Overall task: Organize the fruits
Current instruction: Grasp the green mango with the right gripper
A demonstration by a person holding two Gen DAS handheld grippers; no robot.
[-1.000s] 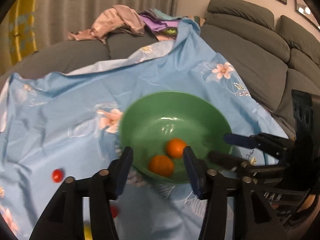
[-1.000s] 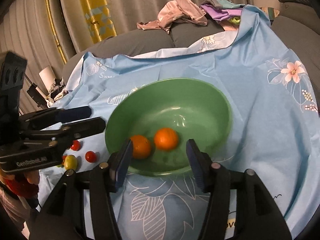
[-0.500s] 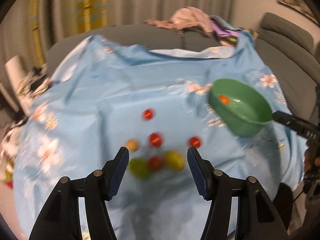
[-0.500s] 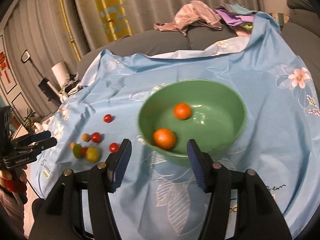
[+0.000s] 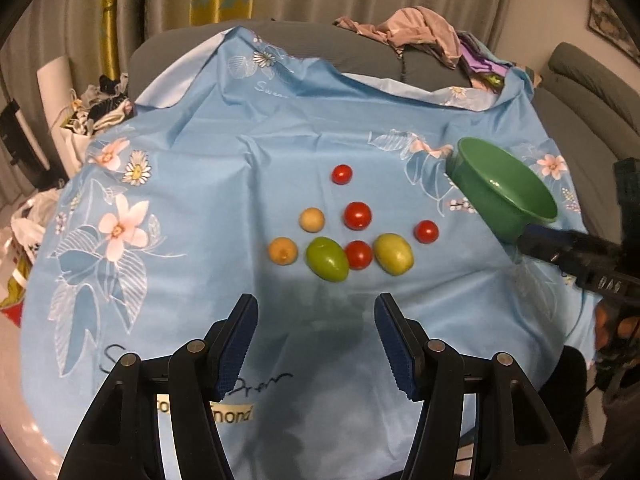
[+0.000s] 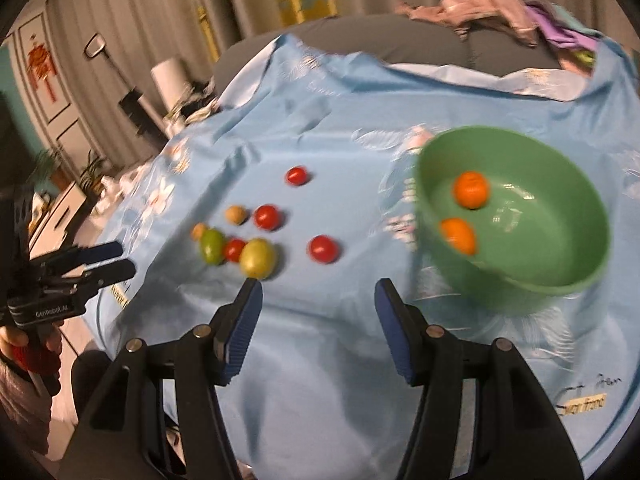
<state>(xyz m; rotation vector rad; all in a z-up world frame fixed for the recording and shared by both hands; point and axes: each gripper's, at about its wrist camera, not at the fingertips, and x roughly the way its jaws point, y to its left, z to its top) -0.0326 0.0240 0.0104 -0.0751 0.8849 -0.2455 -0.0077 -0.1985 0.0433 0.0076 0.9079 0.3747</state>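
A green bowl (image 6: 560,264) holds two oranges (image 6: 471,189) on the blue flowered cloth; it shows at the right in the left wrist view (image 5: 504,188). Several small fruits lie in a cluster: red tomatoes (image 5: 357,215), a green fruit (image 5: 326,258), a yellow-green fruit (image 5: 393,253) and two tan ones (image 5: 311,219). My left gripper (image 5: 316,344) is open and empty, just short of the cluster. My right gripper (image 6: 318,328) is open and empty, between the cluster (image 6: 258,257) and the bowl.
The cloth (image 5: 200,184) covers a rounded grey surface with sofa cushions (image 5: 592,92) on the right. A heap of clothes (image 5: 424,36) lies at the back. Bags and clutter (image 5: 92,108) sit beyond the left edge.
Both grippers have pulled back from the bowl and swung left. The left one now faces the fruit cluster; the right one sees the bowl at its right.
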